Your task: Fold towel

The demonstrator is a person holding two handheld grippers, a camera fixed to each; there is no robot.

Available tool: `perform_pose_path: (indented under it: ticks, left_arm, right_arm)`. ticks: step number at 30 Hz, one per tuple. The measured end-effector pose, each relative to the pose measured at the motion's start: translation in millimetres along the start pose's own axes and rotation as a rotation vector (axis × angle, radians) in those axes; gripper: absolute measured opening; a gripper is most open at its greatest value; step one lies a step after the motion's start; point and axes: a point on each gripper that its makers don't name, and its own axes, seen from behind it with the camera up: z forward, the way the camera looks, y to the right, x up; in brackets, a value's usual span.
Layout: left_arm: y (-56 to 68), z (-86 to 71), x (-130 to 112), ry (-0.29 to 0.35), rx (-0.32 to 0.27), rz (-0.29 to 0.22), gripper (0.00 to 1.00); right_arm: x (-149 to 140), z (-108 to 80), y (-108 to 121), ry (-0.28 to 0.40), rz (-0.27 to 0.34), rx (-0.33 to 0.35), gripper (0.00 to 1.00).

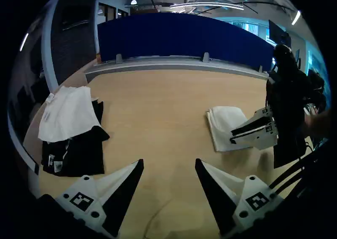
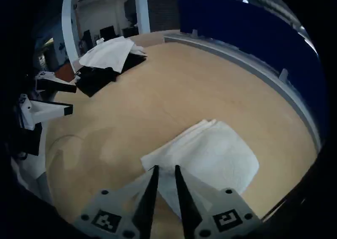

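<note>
Left gripper (image 1: 169, 162) is nearest in its own view: fingers spread wide, nothing between them but bare table (image 1: 168, 95); each finger base carries a square black-and-white marker (image 1: 82, 200), a pattern with no readable text.

Right gripper (image 2: 166, 168) in its own view: fingers drawn close, with a thin slit between the tips; same sort of marker on both bases; the tips sit right at the near edge of the towel (image 2: 210, 154), and white cloth shows through the slit; cannot tell whether that edge is pinched or just lies under the tips.

The towel is white, folded into a flat layered packet on the table; in the left gripper view it lies to the right, well apart from that gripper's fingers; there the right gripper hangs over it from the right, fingers pointing across its near half.

In the right gripper view the left gripper sits off at the table's left edge, fingers parted, holding nothing.

Farther back, at the table's far left corner: a pile of black clothes (image 1: 80, 150) with a white cloth (image 1: 67, 112) draped on top; small white tags (image 1: 54, 165) on the pile, print too small to read.

Behind the table: a long blue divider (image 1: 181, 36); ceiling lights (image 1: 206, 5) above.
</note>
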Motion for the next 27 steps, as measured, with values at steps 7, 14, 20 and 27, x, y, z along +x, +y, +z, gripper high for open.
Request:
perform_pose_path:
  ticks: [7, 14, 20, 27]
  left_arm:
    - [-1.3, 0.1, -0.7, 0.001, 0.001, -0.002, 0.9]
    - [-0.7, 1.3, -0.9, 0.002, 0.002, -0.006, 0.9]
    - [0.5, 1.7, 0.0, 0.004, 0.003, -0.007, 0.9]
    - [2.7, 2.8, 0.9, 0.004, 0.002, -0.004, 0.9]
  right_arm:
    - [0.5, -12.7, 3.5, 0.017, 0.001, -0.008, 0.79]
    - [-5.8, -23.8, 10.7, 0.019, 0.016, -0.027, 0.8]
    - [-21.4, -36.6, 20.9, 0.006, 0.031, -0.055, 0.8]
    - [-47.8, -50.2, 34.4, -0.022, 0.058, -0.094, 0.8]
